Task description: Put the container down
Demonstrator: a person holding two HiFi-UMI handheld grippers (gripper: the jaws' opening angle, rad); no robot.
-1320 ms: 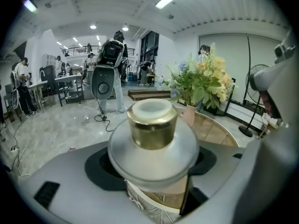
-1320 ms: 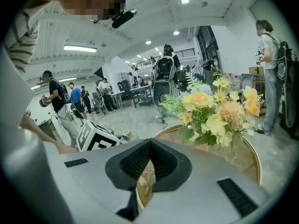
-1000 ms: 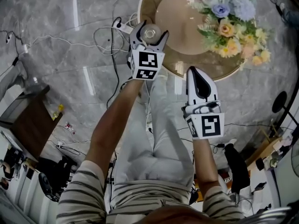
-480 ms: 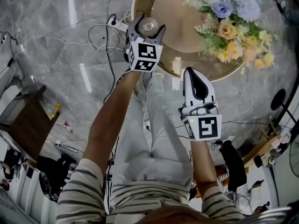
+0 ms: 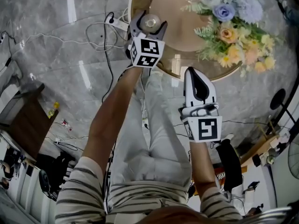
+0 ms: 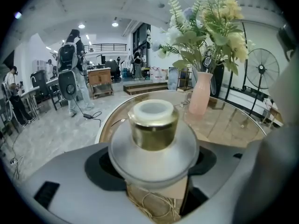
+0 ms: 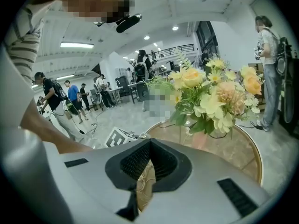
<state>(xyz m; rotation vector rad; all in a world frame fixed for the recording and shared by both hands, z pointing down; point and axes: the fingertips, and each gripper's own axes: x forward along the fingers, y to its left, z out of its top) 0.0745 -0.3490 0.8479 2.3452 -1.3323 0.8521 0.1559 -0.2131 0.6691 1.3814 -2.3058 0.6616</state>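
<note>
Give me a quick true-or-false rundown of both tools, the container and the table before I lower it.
1. The left tool grips the container. True.
2. A pink vase of flowers stands on the table. True.
3. The right tool is open around the pink vase. False: its jaws are together with nothing between them, and it is apart from the vase.
4. The table is square. False: it is round.
</note>
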